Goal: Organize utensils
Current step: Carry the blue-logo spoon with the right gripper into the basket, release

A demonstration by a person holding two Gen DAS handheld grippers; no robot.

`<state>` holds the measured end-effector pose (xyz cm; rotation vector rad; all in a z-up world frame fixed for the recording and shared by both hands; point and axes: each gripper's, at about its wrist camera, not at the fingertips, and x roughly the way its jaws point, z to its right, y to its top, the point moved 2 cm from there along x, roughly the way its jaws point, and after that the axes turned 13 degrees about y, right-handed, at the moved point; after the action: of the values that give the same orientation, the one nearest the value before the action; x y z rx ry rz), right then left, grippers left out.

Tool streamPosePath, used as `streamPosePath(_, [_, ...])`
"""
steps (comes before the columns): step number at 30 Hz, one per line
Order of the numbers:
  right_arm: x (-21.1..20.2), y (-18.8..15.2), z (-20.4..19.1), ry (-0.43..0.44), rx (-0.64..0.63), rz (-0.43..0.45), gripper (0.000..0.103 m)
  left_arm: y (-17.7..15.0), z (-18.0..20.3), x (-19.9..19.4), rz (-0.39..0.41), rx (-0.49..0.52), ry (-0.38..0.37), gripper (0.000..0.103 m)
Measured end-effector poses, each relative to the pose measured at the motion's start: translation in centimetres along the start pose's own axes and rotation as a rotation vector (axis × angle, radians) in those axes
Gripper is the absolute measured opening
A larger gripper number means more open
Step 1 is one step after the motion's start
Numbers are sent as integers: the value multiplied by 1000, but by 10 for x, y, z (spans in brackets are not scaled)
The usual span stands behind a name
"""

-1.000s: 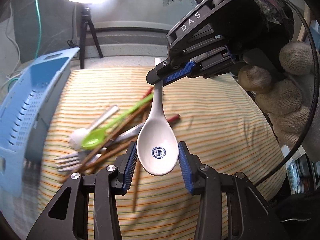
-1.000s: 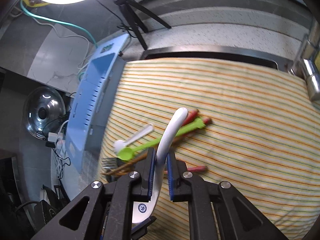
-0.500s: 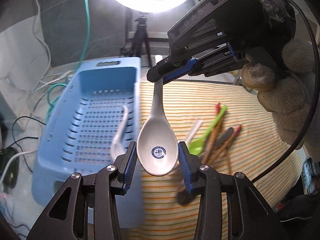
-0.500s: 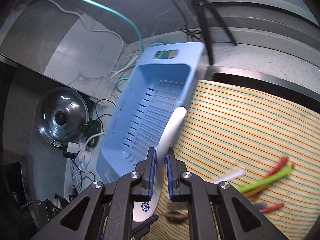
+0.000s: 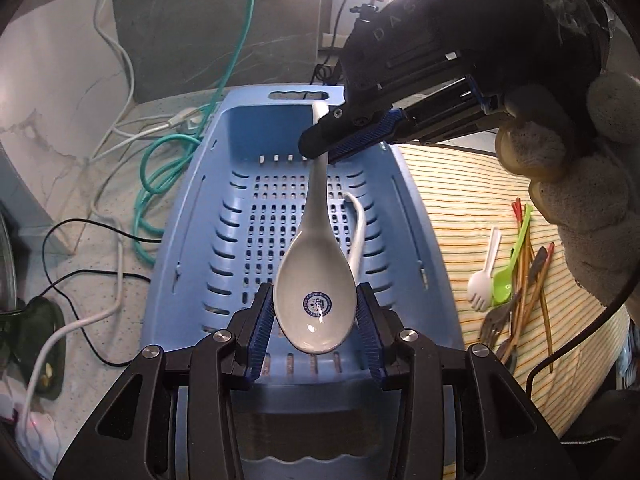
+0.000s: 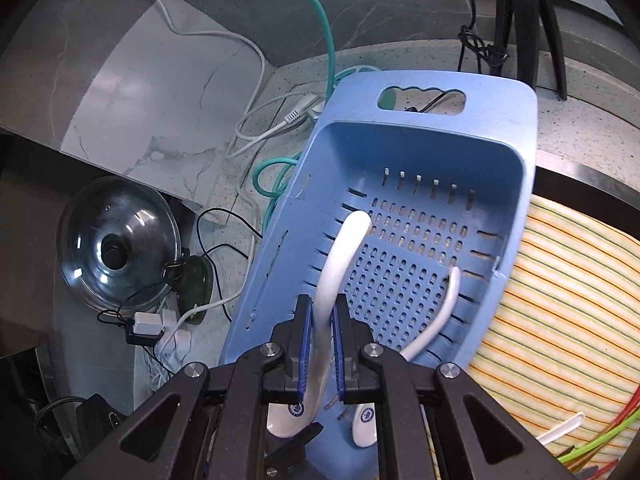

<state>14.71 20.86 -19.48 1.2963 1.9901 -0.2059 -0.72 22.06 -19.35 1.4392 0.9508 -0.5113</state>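
- The white spoon hangs in the air over the blue basket, its long axis running along the basket's length: the bowl is toward the left wrist camera, the handle tip toward the basket's handle slot.
- The bowl faces up in the left wrist view and carries a round blue emblem; its lettering is too small to read.
- The left claw is about half open, its blue pads against the two sides of the bowl.
- The right claw is nearly closed and pinches the spoon's handle, which arches up and away beyond its pads.
- In the left wrist view the right claw's dark body shows the letters "DAS", and a gloved hand holds it.
- A second white spoon lies inside the basket, just beside the held one.
- The basket rests on a speckled worktop, against a striped cloth.
- On the cloth, well apart from both claws, lie a white spork, a green spoon and brown chopsticks.
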Motion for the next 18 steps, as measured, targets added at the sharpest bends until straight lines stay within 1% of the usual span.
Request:
streamPosePath(1, [1,0,1,-13,-6,-5,13,1,-2,2,-5,-9,5,40])
streamPosePath(2, [2,0,3,-17,-10,-9,18,2,-3,3,-13,-18,5,40])
streamPosePath(3, [3,1,3,-20,-10,-12,23,3,-6,3,-12,-22,3,40])
streamPosePath(4, [3,1,5,-26,-9,-10,34,4,-7,2,-7,-25,6,40])
streamPosePath(5, [1,0,5,-24,-10,-2,38,5,-8,1,-5,-27,9,40])
streamPosePath(8, [-6,-1,7,-35,-23,4,38,6,-11,-2,-3,-40,19,40])
streamPosePath(11, [-16,-6,7,-37,-38,9,38,5,-14,-6,-10,-72,7,40])
streamPosePath(15, [-36,-13,5,-60,-81,25,38,4,-12,-15,1,-88,14,40])
streamPosePath(18, [-53,-18,6,-65,-94,47,38,3,-9,-20,-8,-102,9,40])
